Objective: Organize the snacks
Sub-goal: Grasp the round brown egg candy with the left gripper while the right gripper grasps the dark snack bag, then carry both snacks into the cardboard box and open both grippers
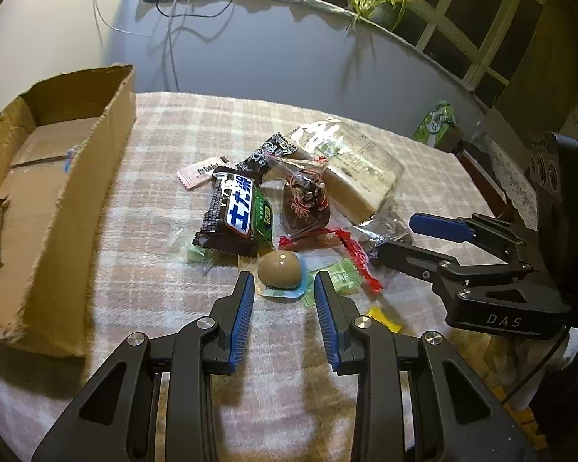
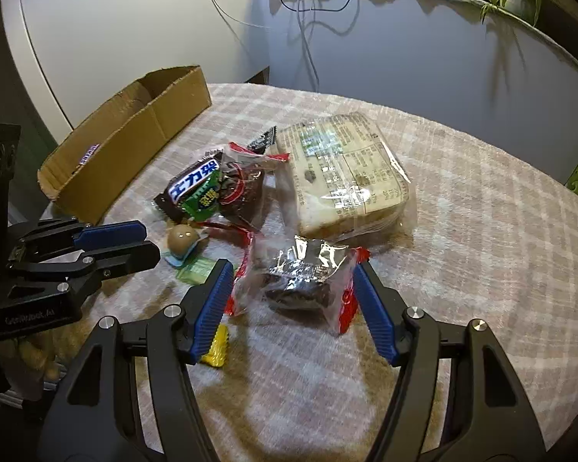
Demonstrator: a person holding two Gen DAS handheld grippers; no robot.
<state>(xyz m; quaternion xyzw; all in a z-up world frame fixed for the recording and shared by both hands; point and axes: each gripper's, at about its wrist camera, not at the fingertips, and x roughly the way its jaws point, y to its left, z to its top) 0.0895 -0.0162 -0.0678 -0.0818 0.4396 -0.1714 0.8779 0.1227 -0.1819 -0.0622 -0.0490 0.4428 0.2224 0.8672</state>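
Egg (image 1: 279, 269), smooth brown, between parted left claw (image 1: 284, 282); right claw (image 2: 293, 273) parted astride crinkly packet (image 2: 296, 281).

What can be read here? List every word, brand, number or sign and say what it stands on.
"DAS": white letters on the black body of the right tongs.
"士力架": white-and-blue logo on the dark brown candy bar wrapper.
Partial white letters on the brown bar in the cardboard box: cut off.
Nutrition table on the clear-wrapped bread slab: too small.
Grey print on the left tongs: blurred.
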